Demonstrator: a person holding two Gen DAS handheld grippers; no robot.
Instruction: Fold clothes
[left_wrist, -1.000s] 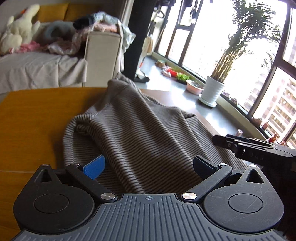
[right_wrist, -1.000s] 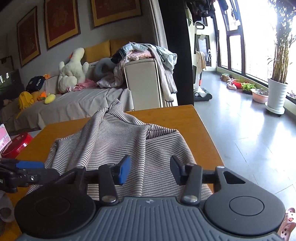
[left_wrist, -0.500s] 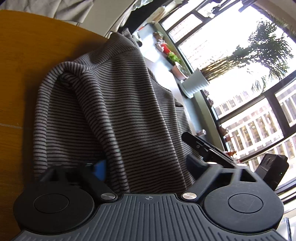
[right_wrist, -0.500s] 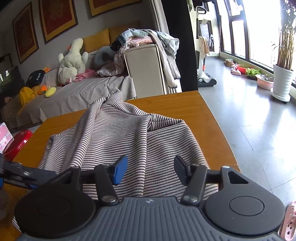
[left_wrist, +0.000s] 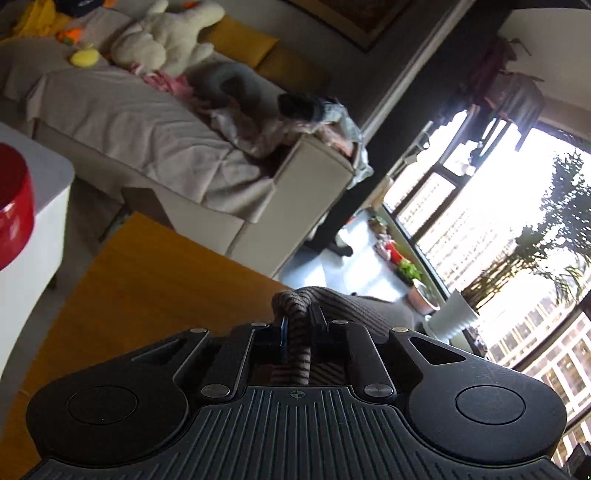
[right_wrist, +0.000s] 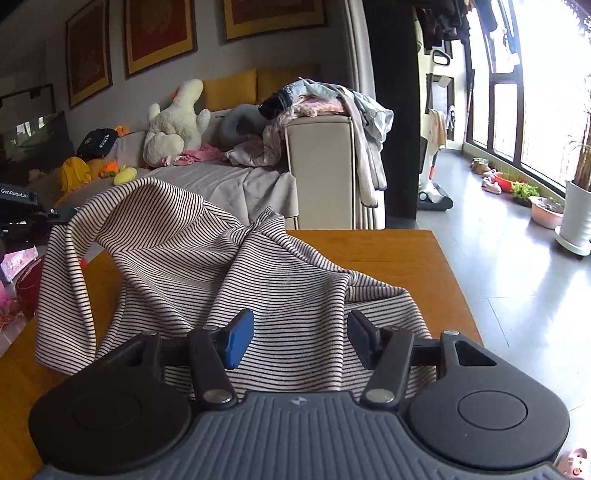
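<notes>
A striped top (right_wrist: 236, 273), pale with thin dark stripes, lies crumpled on the orange wooden table (right_wrist: 413, 258). My left gripper (left_wrist: 298, 328) is shut on a bunched fold of the striped top (left_wrist: 295, 306) and holds it raised off the table. In the right wrist view that lifted part arches up at the left, beside the left gripper's black body (right_wrist: 22, 218). My right gripper (right_wrist: 301, 338) stands open just above the near hem of the top, with cloth below its fingers but nothing clamped.
A sofa (right_wrist: 236, 181) with a plush toy (right_wrist: 177, 122) and piled clothes (right_wrist: 325, 103) stands behind the table. A white side table with a red bowl (left_wrist: 11, 218) is at the left. Potted plants (right_wrist: 576, 214) line the window at the right.
My left gripper has shut on the striped top and lifted it, swinging up and to the left. The right gripper stays open and has barely moved.
</notes>
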